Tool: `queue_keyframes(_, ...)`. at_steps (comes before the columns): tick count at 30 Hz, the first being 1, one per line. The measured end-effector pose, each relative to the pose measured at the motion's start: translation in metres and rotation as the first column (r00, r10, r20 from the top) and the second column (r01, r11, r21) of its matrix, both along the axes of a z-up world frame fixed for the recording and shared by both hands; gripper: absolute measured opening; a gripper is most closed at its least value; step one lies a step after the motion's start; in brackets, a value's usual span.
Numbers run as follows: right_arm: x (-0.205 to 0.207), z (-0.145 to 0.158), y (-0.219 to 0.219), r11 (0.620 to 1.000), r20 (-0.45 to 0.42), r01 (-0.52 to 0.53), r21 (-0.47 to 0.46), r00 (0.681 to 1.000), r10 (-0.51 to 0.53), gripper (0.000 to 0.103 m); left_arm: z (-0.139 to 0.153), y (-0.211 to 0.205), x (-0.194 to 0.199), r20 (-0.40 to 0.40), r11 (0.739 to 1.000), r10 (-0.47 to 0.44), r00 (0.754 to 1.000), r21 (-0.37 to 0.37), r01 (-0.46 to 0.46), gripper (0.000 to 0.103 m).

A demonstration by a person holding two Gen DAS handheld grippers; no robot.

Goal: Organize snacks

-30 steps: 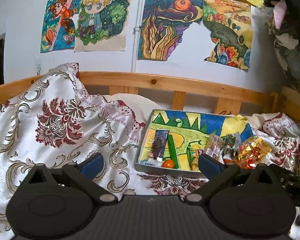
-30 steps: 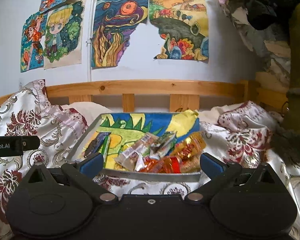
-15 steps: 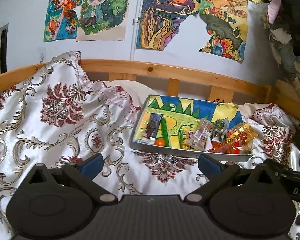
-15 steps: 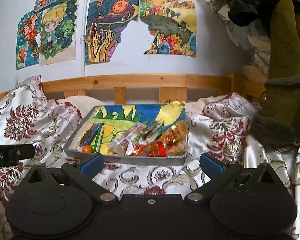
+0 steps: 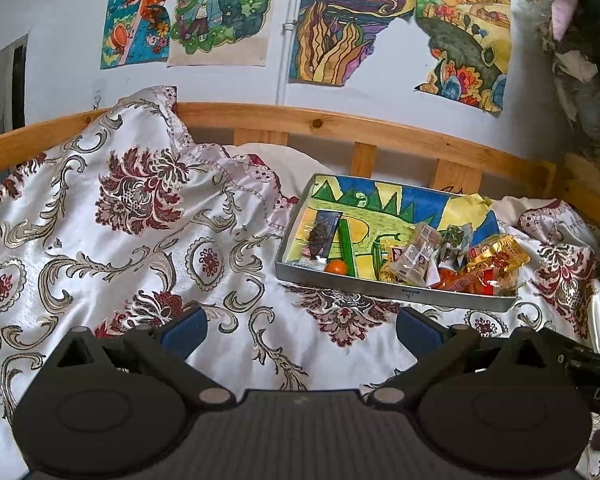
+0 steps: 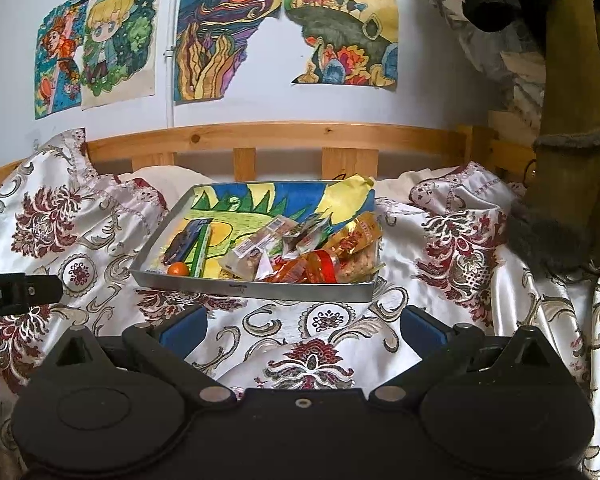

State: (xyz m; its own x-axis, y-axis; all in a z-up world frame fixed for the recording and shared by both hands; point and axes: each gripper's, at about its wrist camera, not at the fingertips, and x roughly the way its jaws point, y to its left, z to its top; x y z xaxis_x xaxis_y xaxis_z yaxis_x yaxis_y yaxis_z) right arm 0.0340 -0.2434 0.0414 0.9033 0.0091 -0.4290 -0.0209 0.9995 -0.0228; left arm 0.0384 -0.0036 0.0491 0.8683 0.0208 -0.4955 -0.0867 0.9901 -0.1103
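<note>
Snacks [image 6: 300,256] heaped rightward in tray [image 6: 256,290] on bed [image 6: 328,320]. Both views farther back than a second ago. Left hand-held gripper [image 5: 300,326] and right hand-held gripper [image 6: 302,326] spread wide, empty.

— What can't be read on the tray [image 6: 260,292]?
— Print on the wrappers [image 6: 260,250] is too small; lower packets lie buried under the pile.
— And at the frame edges?
— The other gripper's body [image 6: 16,290] is cut off at left, its lettering partial; hanging clothes [image 6: 572,60] run off the top right.
</note>
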Motion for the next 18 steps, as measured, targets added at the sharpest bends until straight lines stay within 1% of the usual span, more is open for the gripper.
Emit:
queue_keyframes(5,0.0,0.0,0.002,1.0,-0.002,-0.01,-0.002,1.0,0.01,0.102,-0.004,-0.003,-0.002,-0.01,0.999,-0.017,1.0,0.029,0.018,0.103)
queue_keyframes(11,-0.002,-0.001,0.004,1.0,-0.023,-0.001,-0.012,1.0,0.001,0.102,-0.009,-0.002,-0.008,-0.015,0.999,-0.027,1.0,0.04,0.027,0.103)
queue_keyframes(15,-0.008,-0.004,0.005,1.0,-0.043,-0.007,-0.002,0.999,0.007,0.102,-0.012,-0.005,-0.014,-0.008,0.996,-0.051,0.999,0.076,0.051,0.103)
queue_keyframes(18,-0.01,-0.003,0.007,1.0,-0.036,-0.007,-0.009,0.999,0.007,0.102,-0.013,-0.004,-0.014,-0.016,0.996,-0.052,0.999,0.073,0.053,0.103)
